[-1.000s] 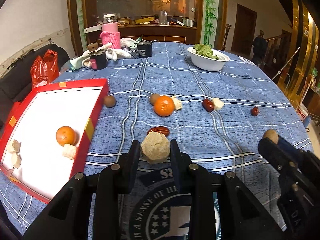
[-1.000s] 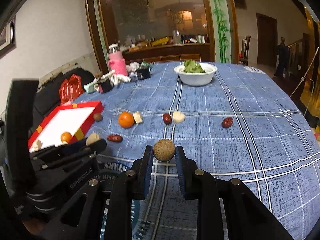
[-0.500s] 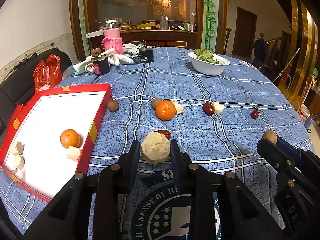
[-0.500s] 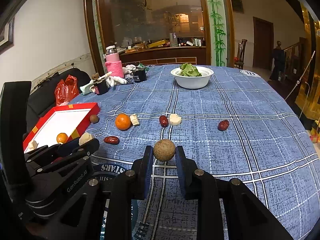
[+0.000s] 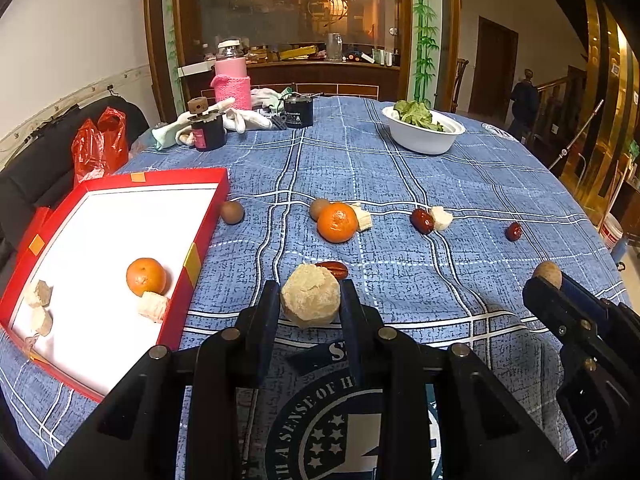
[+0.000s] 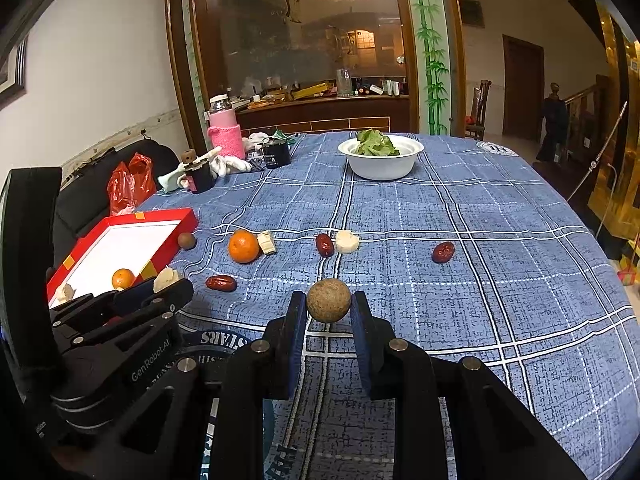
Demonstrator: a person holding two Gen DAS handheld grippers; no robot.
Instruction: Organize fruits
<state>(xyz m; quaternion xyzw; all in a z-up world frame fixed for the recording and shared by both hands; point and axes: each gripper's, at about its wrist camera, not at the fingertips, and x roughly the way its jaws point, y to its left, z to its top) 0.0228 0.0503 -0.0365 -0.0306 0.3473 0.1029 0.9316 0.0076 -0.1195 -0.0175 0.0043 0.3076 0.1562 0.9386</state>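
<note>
Fruits: left claw (image 5: 310, 300) pinching pale chunk (image 5: 311, 295); right claw (image 6: 329, 306) pinching brown ball (image 6: 329, 300); "GenRobot.AI" on left claw.

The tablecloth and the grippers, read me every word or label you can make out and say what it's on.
"A SENSE OF H": tablecloth emblem, cut off.
"STARS": same emblem, upside down in the right wrist view.
"GenRobot.AI": left gripper body.
"DAS": right gripper body, cut off.
Black jar label: too small.
</note>
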